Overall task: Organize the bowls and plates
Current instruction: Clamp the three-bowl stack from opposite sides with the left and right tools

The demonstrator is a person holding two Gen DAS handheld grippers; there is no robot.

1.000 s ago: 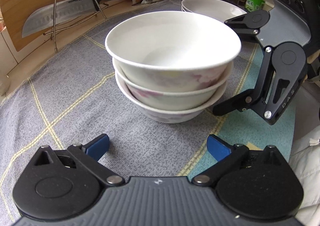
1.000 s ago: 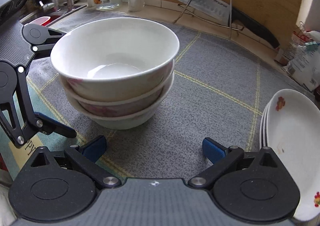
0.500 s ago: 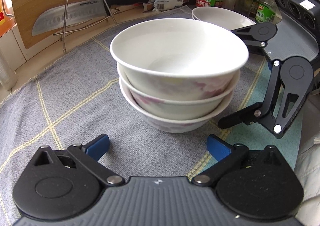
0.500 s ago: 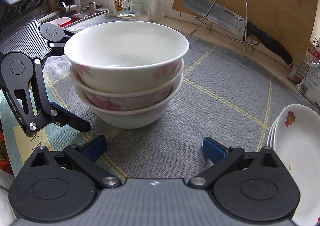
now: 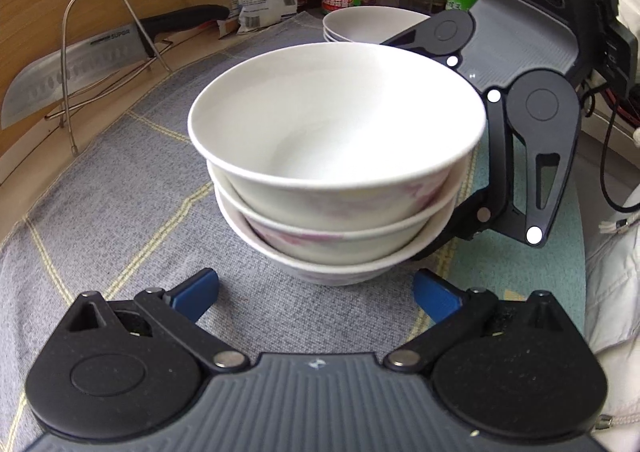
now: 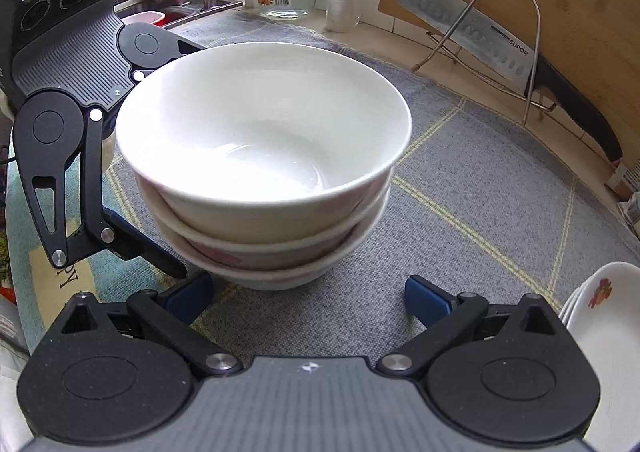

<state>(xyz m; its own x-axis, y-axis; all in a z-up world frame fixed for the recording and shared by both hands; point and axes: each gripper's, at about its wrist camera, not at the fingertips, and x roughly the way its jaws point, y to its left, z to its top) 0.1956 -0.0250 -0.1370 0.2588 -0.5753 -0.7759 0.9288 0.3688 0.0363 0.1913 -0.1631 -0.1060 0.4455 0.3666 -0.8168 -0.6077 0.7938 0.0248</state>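
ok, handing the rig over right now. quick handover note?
Left gripper: jaws open, empty, low at the base of the bowl stack.
Right gripper: jaws open, empty, at the same stack from the other side.
Things: three bowls nested on the grey mat; plate stack on the mat near the right gripper.
Done: bowls stacked, plates stacked.
Left: neither gripper grips the bowl stack yet; probably a two-sided lift or nudge. Where the stacks should end up is not shown.
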